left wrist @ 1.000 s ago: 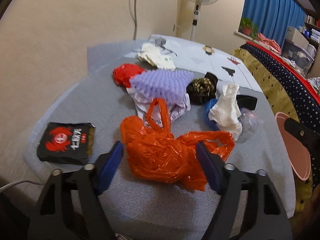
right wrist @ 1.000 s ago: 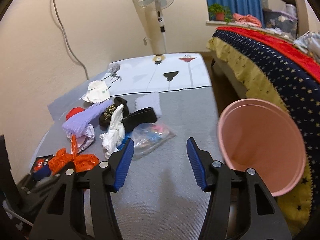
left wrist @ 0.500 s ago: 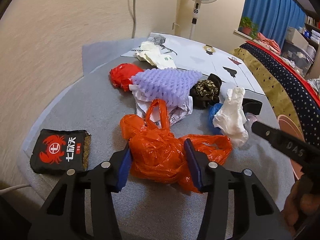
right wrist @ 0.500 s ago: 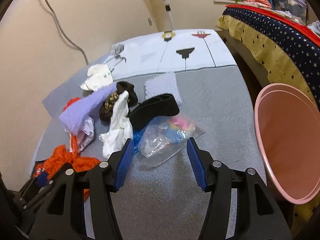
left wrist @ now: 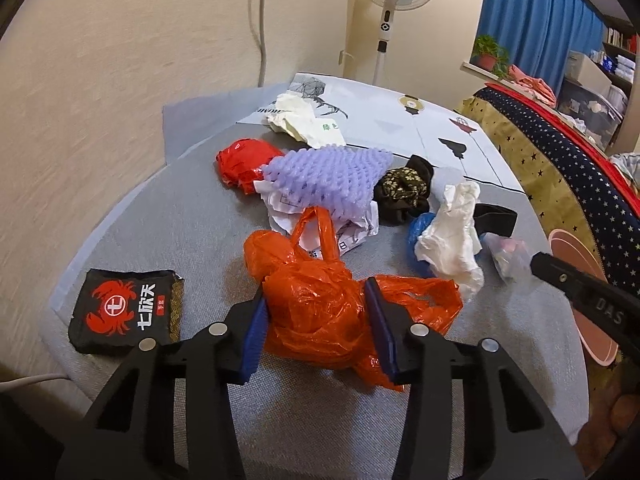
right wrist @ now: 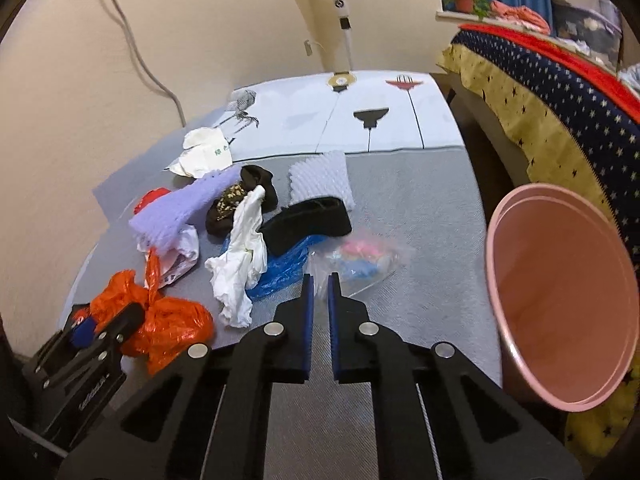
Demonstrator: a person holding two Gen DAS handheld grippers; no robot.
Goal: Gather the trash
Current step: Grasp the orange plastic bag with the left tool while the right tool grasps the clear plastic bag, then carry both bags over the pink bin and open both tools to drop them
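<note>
Closing on the orange plastic bag (left wrist: 320, 312) at lower centre, the left gripper (left wrist: 318, 330) should bite deep into its bulk; the right gripper (right wrist: 318, 312) pinches the clear bag's (right wrist: 356, 264) near edge, beside the pink bin (right wrist: 560, 296) at right.

pink bin (right wrist: 560, 296) rim cut by frame edge; black packet (right wrist: 78, 314) mostly hidden behind left tongs (right wrist: 86, 330)

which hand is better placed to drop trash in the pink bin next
Right: its tongs have pinched the clear bag, with the pink bin right beside. The left tongs are closing on the orange bag, farther away.
</note>
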